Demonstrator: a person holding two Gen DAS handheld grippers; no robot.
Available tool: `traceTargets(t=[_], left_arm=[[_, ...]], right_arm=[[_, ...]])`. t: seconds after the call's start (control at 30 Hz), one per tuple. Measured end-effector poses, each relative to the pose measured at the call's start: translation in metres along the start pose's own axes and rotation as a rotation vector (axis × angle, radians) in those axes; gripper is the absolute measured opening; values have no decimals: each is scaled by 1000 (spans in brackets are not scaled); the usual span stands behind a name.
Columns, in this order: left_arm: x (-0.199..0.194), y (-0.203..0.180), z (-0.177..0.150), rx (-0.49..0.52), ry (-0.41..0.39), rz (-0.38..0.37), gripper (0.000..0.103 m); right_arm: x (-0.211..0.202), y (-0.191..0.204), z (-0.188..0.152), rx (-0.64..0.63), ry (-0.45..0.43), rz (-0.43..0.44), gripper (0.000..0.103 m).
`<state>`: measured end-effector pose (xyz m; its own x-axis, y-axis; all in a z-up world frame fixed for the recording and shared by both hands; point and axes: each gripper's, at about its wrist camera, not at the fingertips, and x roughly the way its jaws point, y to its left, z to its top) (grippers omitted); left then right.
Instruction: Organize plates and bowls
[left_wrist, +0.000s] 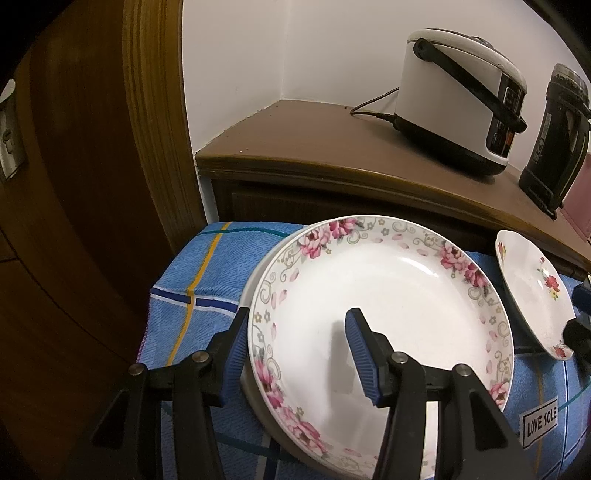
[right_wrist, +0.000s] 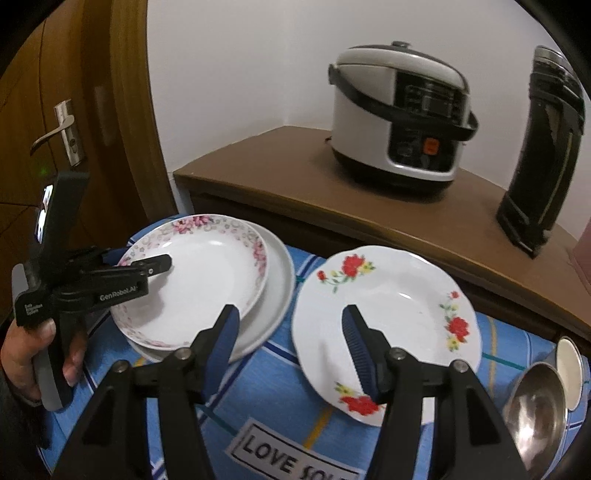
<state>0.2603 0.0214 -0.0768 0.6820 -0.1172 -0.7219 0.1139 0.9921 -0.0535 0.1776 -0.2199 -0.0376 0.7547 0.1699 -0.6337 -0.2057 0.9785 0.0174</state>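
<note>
Left gripper straddles the near-left rim of the white pink-rose-bordered deep plate, one finger outside the rim, one over the well. I can't tell whether the pads actually pinch the rim; my read is it's steadying or about to let go. That plate sits nested on a plain white larger plate, off-centre toward 9 o'clock, so the plain rim shows as a crescent at 3 o'clock in the right wrist view. Stack looks deliberate: smaller on larger, both face up on the blue checked towel. Right gripper is unclenched, nothing between the fingers: left finger over the towel gap, right finger hanging over the white scalloped plate with red flowers. That plate lies at 3 o'clock of the stack, close but apart, face up, apparently tilted slightly with its far edge raised. It's round-ish, so no real long axis; opening points up. Probably next onto the stack. Steel bowl and small white-lined bowl sit at 4 o'clock, touching or overlapping, unsorted. A hand holds the left tool's grip.
</note>
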Motion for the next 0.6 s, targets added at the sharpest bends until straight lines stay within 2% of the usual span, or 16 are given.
traceTargets(t=[0.13,0.2,0.23,0.6], left_arm=[[-8,1,-5,-18,-3,10,55],[-12,1,-8,-27,1,47,64],[-15,1,-9,-37,-3,54,64],[-47,7,-14,-82,-52,102,64]], right_arm=[[-11,-17,-3,20,-10,-33,59],[-17,-28,-5,41,-17,-52,59],[-19,-32,-6,49,-18,-59,59],[-28,-54,-17,96,-20,-95,59]])
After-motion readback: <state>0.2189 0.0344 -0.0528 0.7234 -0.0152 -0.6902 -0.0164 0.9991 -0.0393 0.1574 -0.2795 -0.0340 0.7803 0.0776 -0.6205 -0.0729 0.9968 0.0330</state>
